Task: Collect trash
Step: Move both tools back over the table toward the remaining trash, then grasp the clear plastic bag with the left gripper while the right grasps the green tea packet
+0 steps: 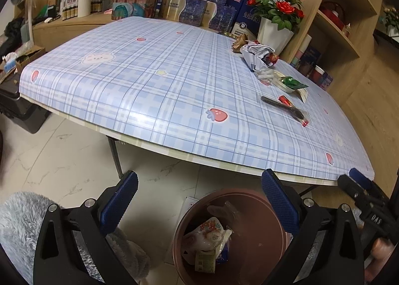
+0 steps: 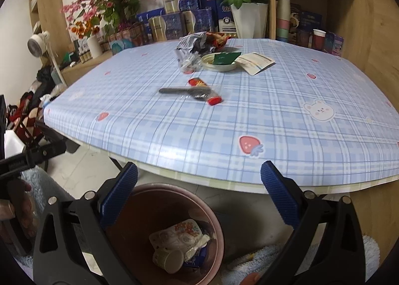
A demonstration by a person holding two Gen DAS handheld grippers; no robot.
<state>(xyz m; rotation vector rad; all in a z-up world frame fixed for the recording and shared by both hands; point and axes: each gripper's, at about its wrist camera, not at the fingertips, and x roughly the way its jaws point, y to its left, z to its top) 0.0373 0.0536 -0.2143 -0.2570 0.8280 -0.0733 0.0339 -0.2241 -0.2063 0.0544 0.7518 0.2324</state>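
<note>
Plaid-clothed counter [image 2: 274, 120]: remaining trash, a long dark wrapper [image 2: 185, 91], lies crosswise at twelve o'clock from the right tool [image 2: 199, 180]. Both tools, left tool [image 1: 199, 185] included, are spread, empty, above the bin [image 2: 212, 222] at six o'clock. Right is judged nearer.

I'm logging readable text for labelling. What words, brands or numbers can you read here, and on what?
"DAS": white letters, upside down, on the black body of the right hand-held gripper.
Blue and gold gift boxes behind the table: print too small to read.
White paper slip on the blue checked tablecloth: blurred, unreadable.
</note>
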